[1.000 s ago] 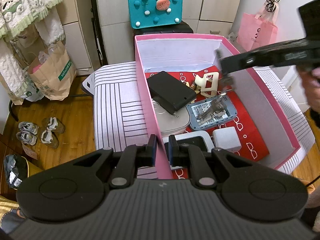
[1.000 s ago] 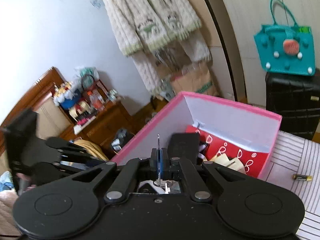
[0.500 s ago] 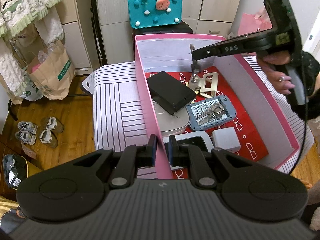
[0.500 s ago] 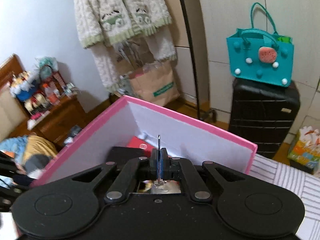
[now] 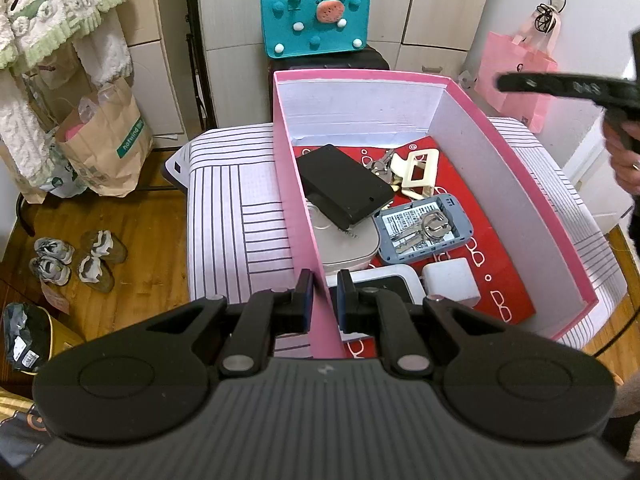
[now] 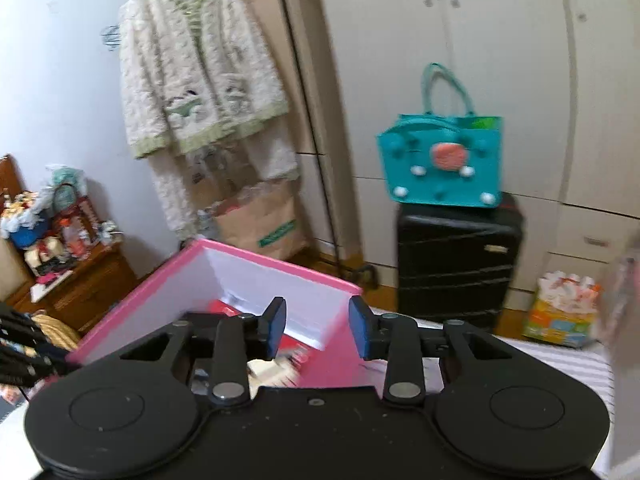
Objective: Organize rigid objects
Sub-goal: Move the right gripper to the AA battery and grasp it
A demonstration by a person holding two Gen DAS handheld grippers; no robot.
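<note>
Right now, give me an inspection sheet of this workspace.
Surface: striped white cushion bearing the box.
Job's things: open pink cardboard box holds a black rectangular case, cream plastic clip, grey device with keys on it, white square charger, second key bunch.
Clutter: nothing seen on the cushion.
Grippers: left gripper shut on the box's left wall; right gripper empty, its jaws have just been opening, above the box's far corner.
Cables: thin black cable at right edge.
Surroundings: teal felt bag on black suitcase, shoes on wooden floor.

A teal felt bag [image 5: 315,20] sits atop a black suitcase [image 6: 456,260].
</note>
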